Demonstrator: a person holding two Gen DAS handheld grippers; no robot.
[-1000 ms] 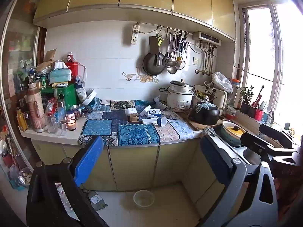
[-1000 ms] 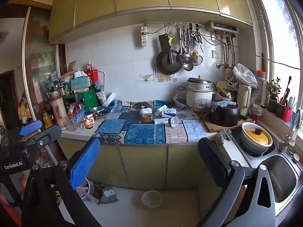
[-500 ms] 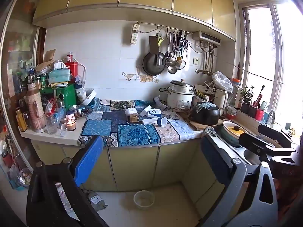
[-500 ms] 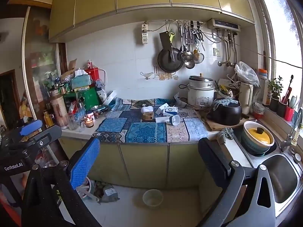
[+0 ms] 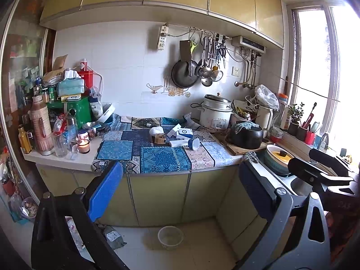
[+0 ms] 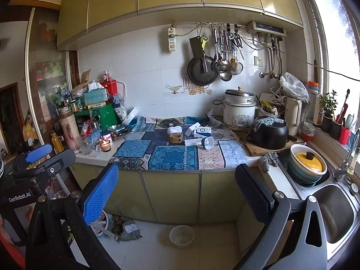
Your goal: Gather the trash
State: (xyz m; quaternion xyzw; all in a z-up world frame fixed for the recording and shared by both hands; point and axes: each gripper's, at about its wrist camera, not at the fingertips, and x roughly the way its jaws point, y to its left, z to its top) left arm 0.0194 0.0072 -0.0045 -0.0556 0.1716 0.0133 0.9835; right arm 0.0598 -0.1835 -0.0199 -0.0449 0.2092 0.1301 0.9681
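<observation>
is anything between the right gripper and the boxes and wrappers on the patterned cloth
Nothing visible. The right gripper, open and empty, faces the small boxes on the patterned cloth across open air. The counter edge and cabinet doors sit lower in view; the lit candle stands off to the left.

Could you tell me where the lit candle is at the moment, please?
The lit candle stands at the counter's left end in both views, beside the clear glasses, just left of the patterned cloth.
</observation>
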